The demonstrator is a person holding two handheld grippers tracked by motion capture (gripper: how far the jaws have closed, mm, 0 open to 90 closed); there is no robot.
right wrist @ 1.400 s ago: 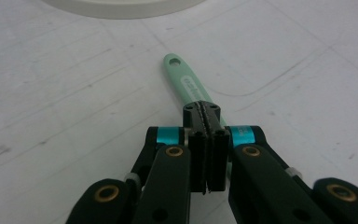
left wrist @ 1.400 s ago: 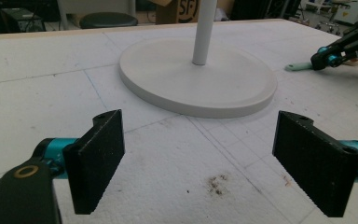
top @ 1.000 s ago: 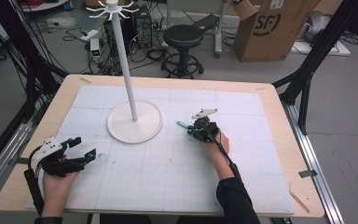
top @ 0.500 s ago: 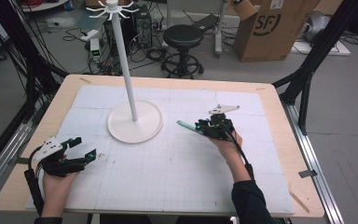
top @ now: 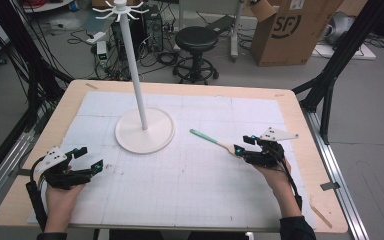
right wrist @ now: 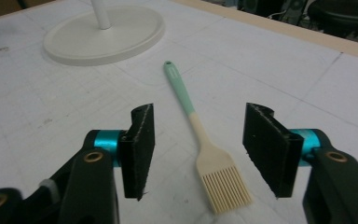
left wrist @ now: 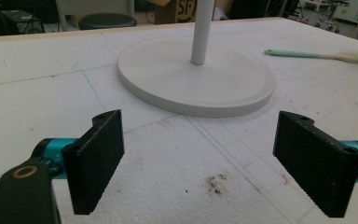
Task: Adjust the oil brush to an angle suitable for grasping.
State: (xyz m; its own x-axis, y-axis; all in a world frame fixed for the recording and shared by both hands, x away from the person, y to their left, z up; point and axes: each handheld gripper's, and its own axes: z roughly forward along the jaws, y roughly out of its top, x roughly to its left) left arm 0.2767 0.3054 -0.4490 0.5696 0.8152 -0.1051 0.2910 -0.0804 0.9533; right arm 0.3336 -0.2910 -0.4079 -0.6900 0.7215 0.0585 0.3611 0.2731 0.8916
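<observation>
Looking along my right gripper (right wrist: 198,149), I see its jaws have just been opening and stand well apart, their pads clear of the pastry brush (right wrist: 204,149) lying flat between them, cream bristles toward the bottom of the frame, mint handle aimed at the upper left. In the high view the brush (top: 212,140) lies right of centre, near the white stand base (top: 145,131). My left gripper (top: 87,160), lower left, gapes wide over bare table (top: 190,200), holding nothing.
</observation>
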